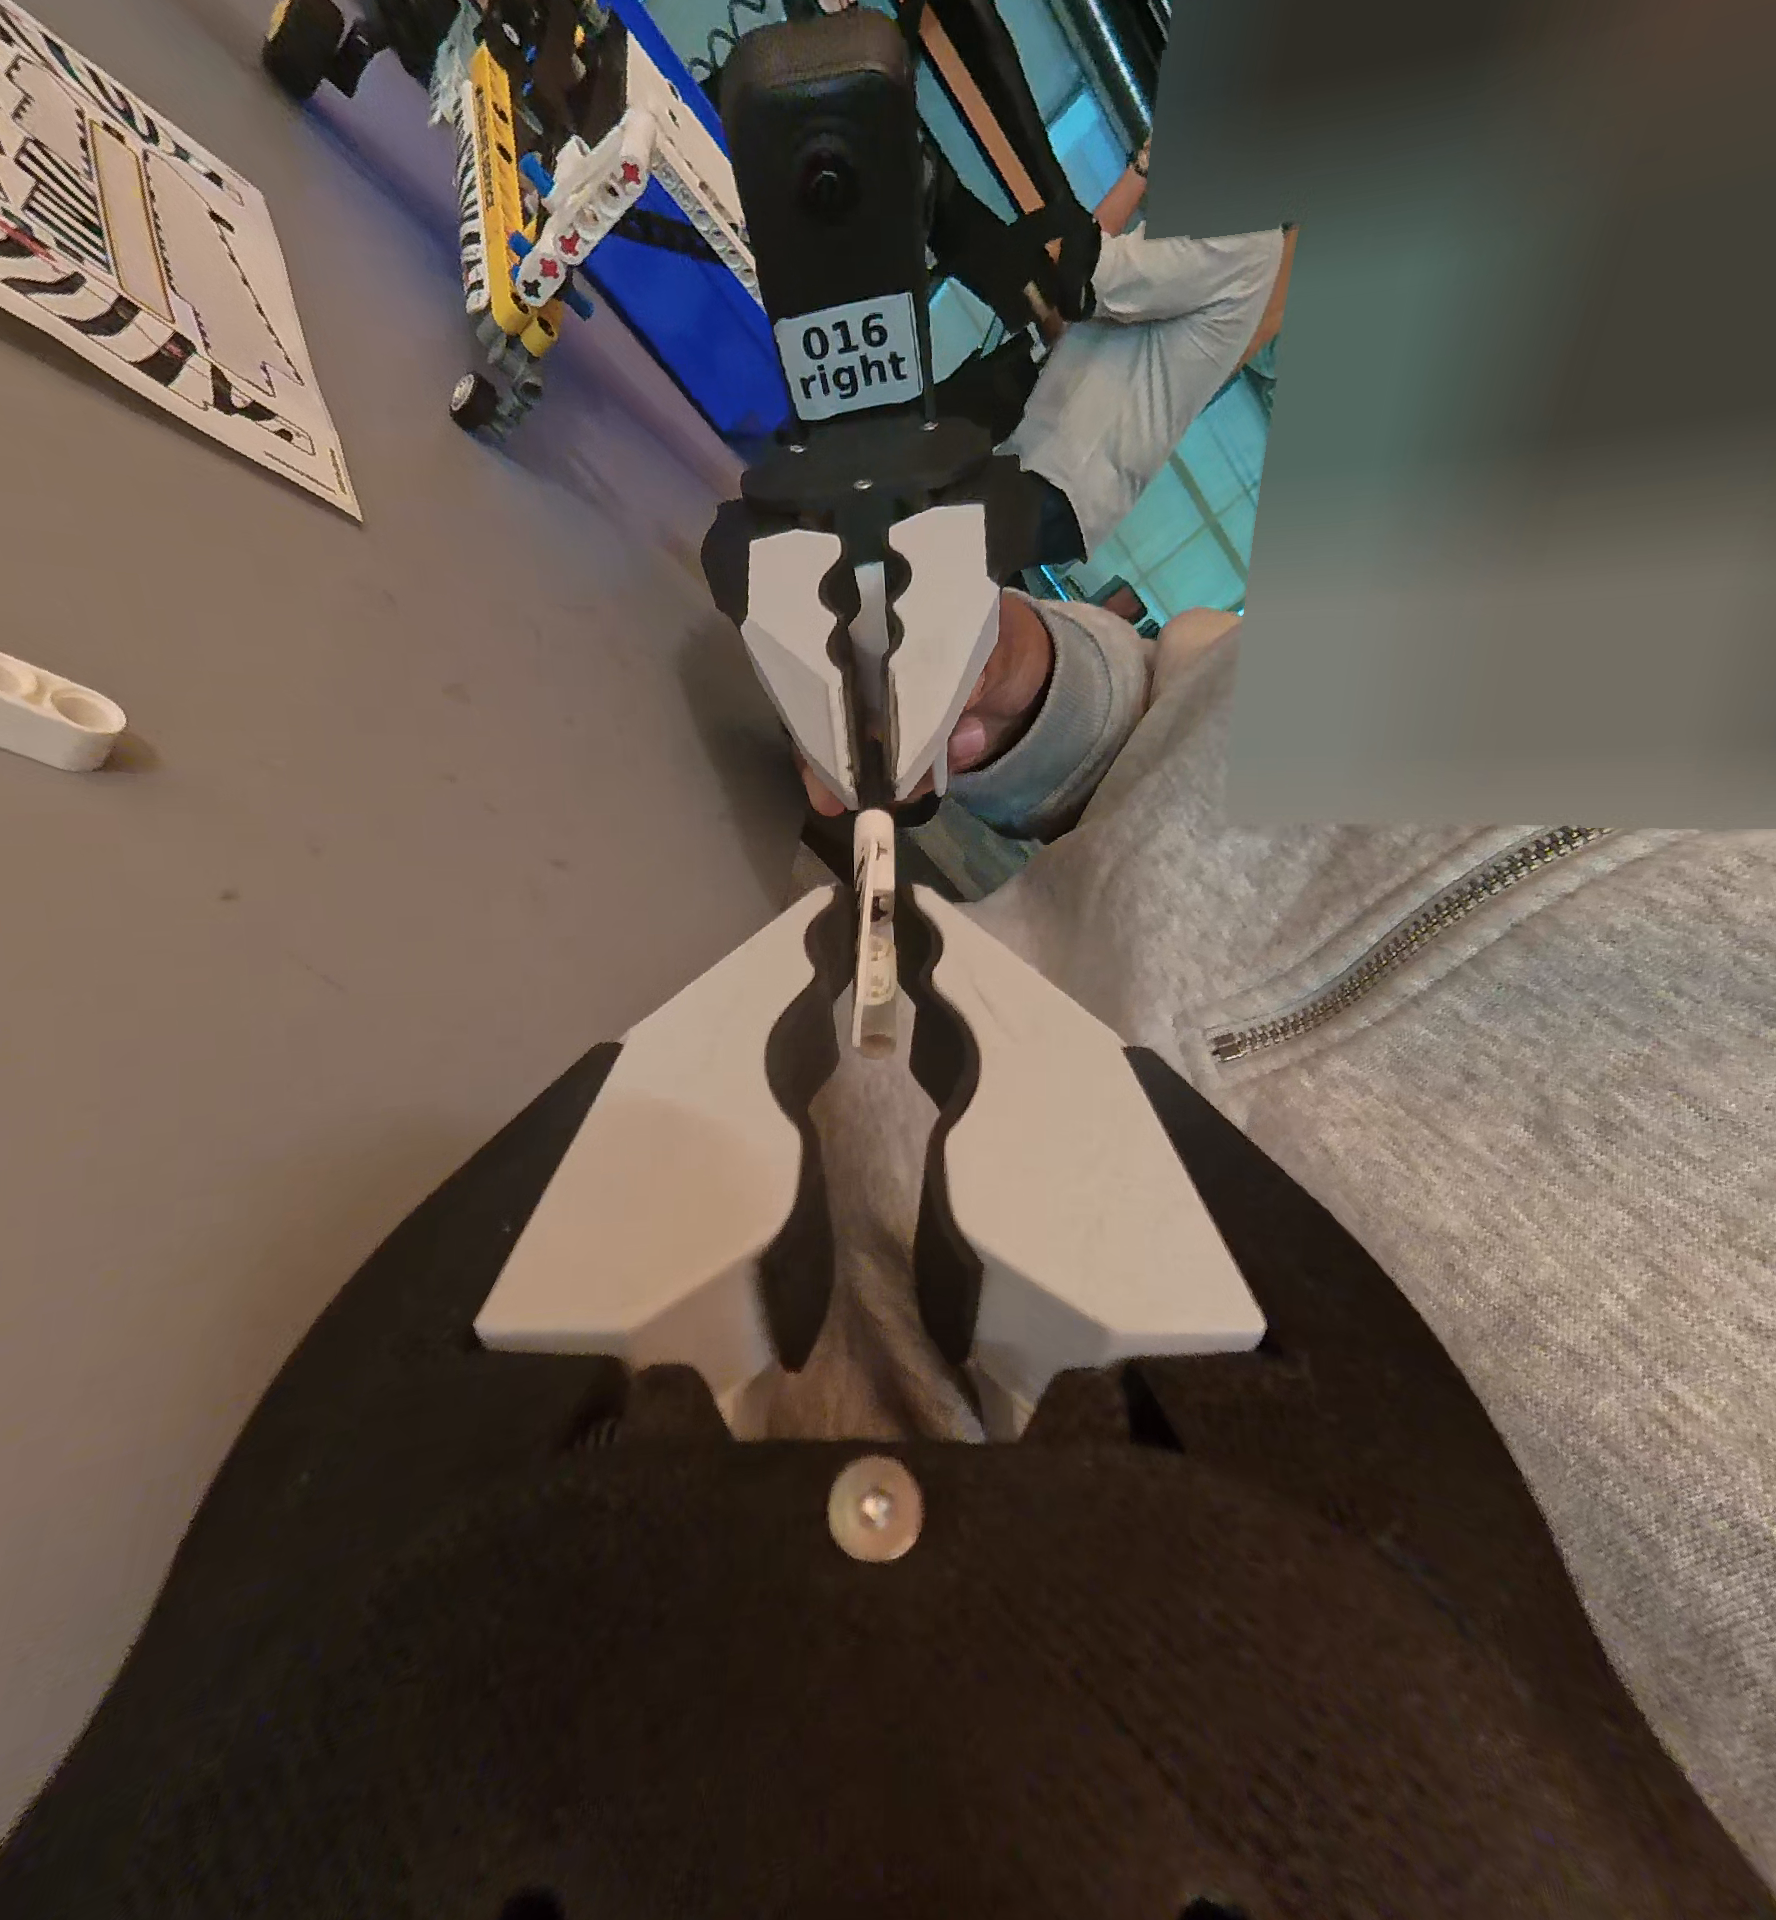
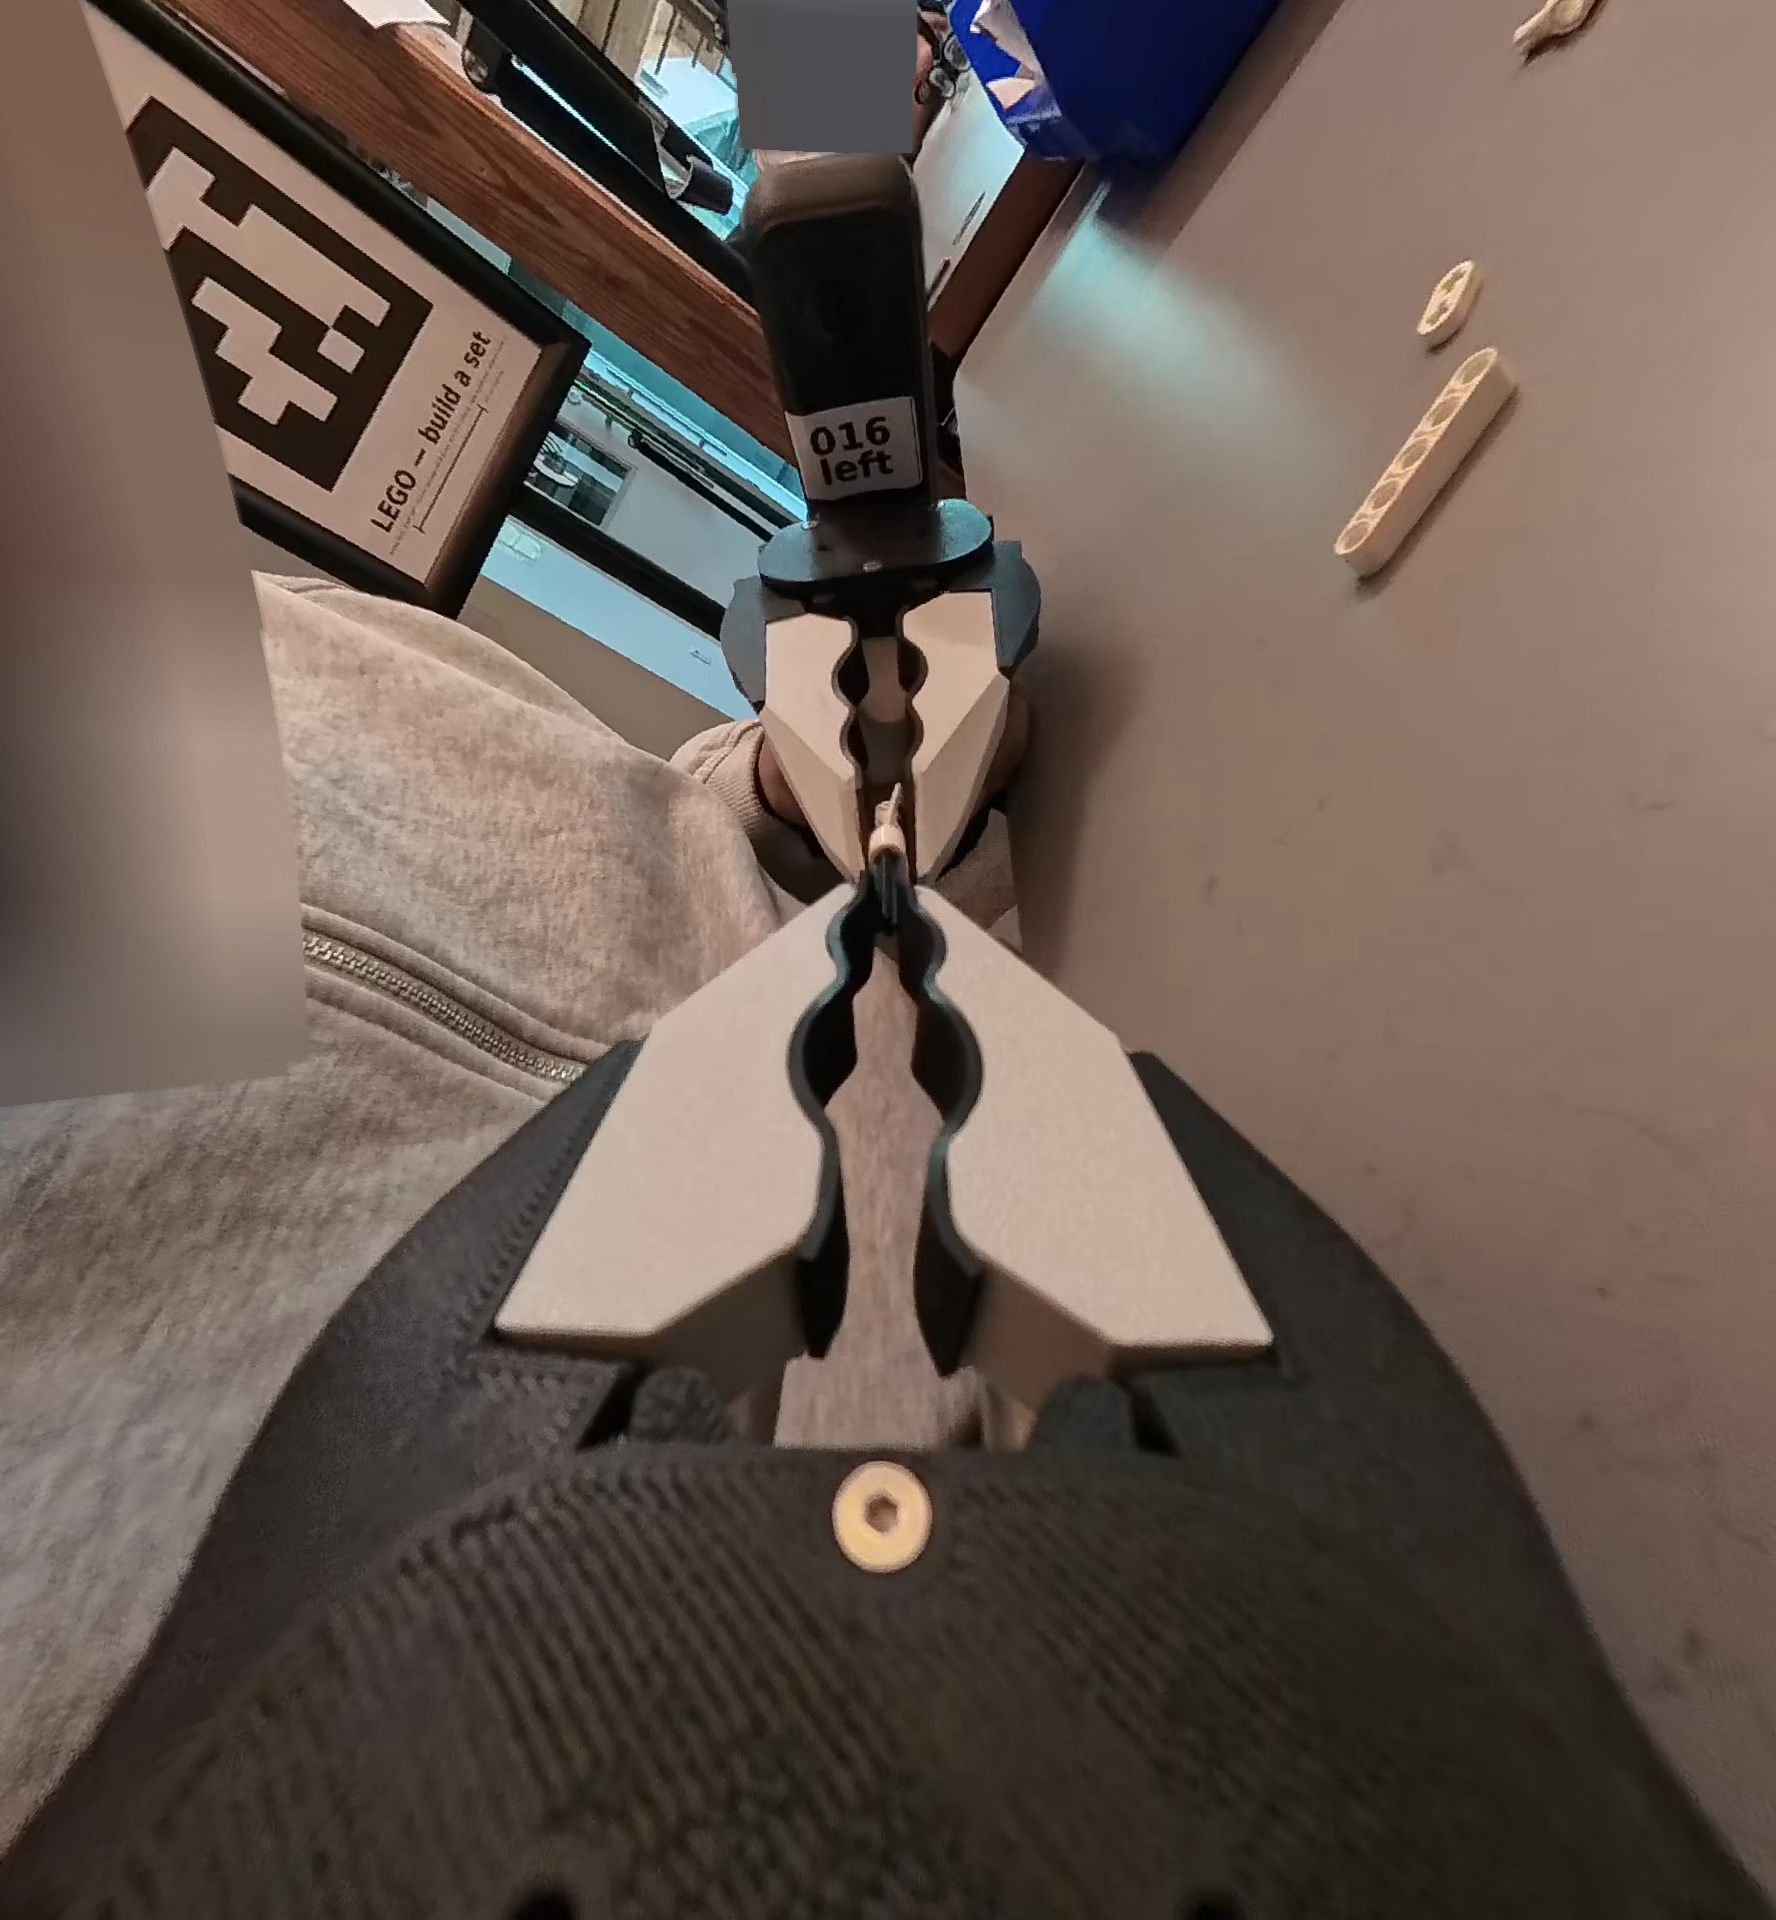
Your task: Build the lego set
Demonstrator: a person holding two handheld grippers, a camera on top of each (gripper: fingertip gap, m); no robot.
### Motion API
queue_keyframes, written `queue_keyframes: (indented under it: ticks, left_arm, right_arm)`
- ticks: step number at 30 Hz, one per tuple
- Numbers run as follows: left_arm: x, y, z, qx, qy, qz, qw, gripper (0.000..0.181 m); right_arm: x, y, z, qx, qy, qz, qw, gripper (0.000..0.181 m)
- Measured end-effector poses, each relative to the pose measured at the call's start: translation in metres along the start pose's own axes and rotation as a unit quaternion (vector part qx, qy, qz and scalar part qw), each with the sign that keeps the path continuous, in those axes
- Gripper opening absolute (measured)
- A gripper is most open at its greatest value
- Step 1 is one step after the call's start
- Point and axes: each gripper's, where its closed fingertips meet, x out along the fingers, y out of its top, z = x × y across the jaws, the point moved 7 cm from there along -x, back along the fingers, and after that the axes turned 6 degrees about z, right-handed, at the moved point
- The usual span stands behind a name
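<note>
Two grippers meet tip to tip: the left gripper (image 1: 876, 940) pinches a small white liftarm (image 1: 875, 935), long axis pointing straight at the right gripper (image 1: 876, 795), whose jaws clamp a black pin (image 2: 885, 896) aligned with it.

Left gripper (image 1: 876, 914) and right gripper (image 2: 886, 896) tip to tip, fingers (image 1: 988, 1039) nearly closed

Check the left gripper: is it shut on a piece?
Shut on the white beam: the left gripper pinches it at its tips, over the grey sweatshirt.
</note>
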Motion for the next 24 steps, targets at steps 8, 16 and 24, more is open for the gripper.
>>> queue_keyframes:
  ticks: [8,16,24]
  left_arm:
    - [0.0,0.007,0.001,-0.009,-0.005,0.065,0.998,0.006]
    - [-0.013,0.011,0.003,-0.013,-0.016,0.103,0.994,0.006]
    - [-0.022,0.011,0.003,0.005,0.0,0.107,0.994,0.015]
  right_arm:
    - [-0.002,0.008,-0.007,-0.104,-0.004,0.021,0.994,0.002]
    - [0.006,0.008,-0.006,-0.092,0.002,0.014,0.996,0.002]
    - [0.009,0.007,-0.005,-0.04,0.018,0.021,0.999,0.002]
